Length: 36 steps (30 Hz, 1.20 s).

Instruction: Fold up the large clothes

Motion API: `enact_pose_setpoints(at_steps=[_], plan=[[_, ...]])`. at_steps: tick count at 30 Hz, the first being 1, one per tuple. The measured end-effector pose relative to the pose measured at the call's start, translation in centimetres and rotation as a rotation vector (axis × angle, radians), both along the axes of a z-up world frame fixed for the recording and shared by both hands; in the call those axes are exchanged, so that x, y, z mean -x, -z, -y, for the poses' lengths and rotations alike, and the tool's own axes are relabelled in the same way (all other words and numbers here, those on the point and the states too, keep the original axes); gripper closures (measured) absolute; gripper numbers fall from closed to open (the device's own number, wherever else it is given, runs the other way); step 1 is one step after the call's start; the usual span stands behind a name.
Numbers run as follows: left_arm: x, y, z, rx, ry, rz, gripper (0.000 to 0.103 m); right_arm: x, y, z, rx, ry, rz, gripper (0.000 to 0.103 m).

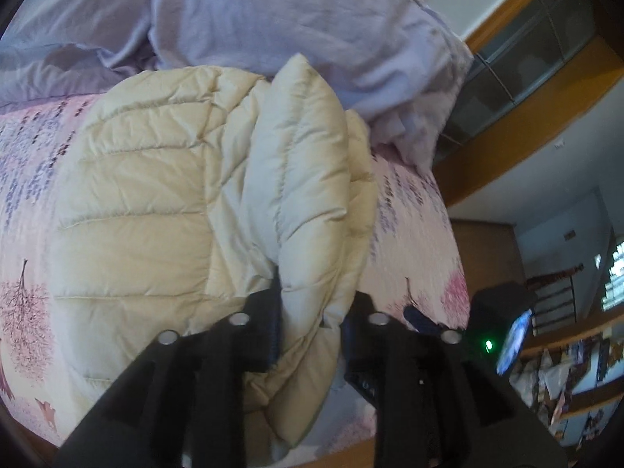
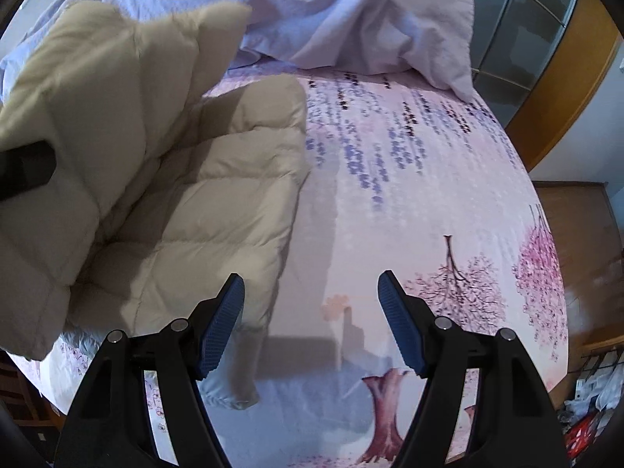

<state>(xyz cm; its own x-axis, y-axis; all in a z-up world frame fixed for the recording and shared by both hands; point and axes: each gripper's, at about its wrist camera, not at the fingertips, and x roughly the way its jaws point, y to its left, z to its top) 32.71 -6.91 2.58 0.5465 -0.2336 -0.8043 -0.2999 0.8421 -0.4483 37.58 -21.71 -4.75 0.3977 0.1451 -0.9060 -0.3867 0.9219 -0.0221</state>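
A cream quilted puffer jacket [image 1: 156, 202] lies on a bed with a pink floral sheet [image 1: 409, 234]. My left gripper [image 1: 312, 308] is shut on a sleeve of the jacket [image 1: 304, 179], which rises from between the fingers over the jacket's body. In the right wrist view the jacket [image 2: 202, 210] lies at the left with the lifted sleeve [image 2: 97, 109] above it, and part of the left gripper [image 2: 23, 167] shows at the left edge. My right gripper [image 2: 310, 296] is open and empty, hovering above the sheet [image 2: 409, 195] just right of the jacket's edge.
A crumpled lavender duvet [image 1: 292, 19] lies at the far end of the bed, also seen in the right wrist view [image 2: 331, 11]. A wooden-framed glass door [image 2: 538, 39] stands at the right. Cluttered shelves [image 1: 577, 370] stand beyond the bed's right edge.
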Motion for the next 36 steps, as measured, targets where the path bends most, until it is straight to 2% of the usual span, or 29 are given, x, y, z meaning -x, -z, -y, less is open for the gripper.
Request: enact_pose_setpoints(at_steps=[2, 5, 7, 9, 13, 18, 21, 22, 26, 29, 36], plan=[[0.4, -0.8, -0.2, 0.011, 0.018, 0.025, 0.06, -0.3, -0.3, 0.4, 0.001, 0.009, 0.011, 0.03], [1.1, -2.4, -1.6, -0.037, 0.012, 0.067, 0.052, -0.7, -1.4, 0.7, -0.007, 0.019, 0.045, 0.03], [1.7, -3.0, -3.4, -0.104, -0.017, 0.072, 0.052, -1.0, -2.4, 0.4, -0.025, 0.016, 0.065, 0.03], [2.1, -2.7, -5.1, -0.138, -0.052, 0.058, 0.052, -1.3, -3.5, 0.0, -0.045, 0.006, 0.084, 0.031], [3.1, -1.2, -9.3, -0.246, -0.132, -0.003, 0.052, -1.4, -6.4, -2.4, -0.116, -0.04, 0.125, 0.031], [3.6, 0.9, -12.7, -0.335, -0.175, -0.069, 0.052, -0.9, -8.4, -5.9, -0.195, -0.124, 0.134, 0.03], [3.3, 3.0, -13.8, -0.31, -0.18, -0.12, 0.052, 0.0, -8.6, -8.2, -0.23, -0.175, 0.119, 0.032], [3.3, 4.0, -14.0, -0.276, -0.174, -0.137, 0.052, 0.2, -8.6, -9.0, -0.24, -0.19, 0.112, 0.034], [3.1, 5.9, -12.9, -0.214, -0.143, -0.145, 0.054, 0.8, -7.9, -11.0, -0.252, -0.216, 0.09, 0.041], [2.8, 6.4, -11.6, -0.198, -0.104, -0.136, 0.054, 1.0, -7.3, -11.6, -0.247, -0.208, 0.069, 0.047], [2.8, 6.7, -11.3, -0.195, -0.072, -0.123, 0.054, -0.9, -4.6, -10.2, -0.214, -0.117, 0.018, 0.053]])
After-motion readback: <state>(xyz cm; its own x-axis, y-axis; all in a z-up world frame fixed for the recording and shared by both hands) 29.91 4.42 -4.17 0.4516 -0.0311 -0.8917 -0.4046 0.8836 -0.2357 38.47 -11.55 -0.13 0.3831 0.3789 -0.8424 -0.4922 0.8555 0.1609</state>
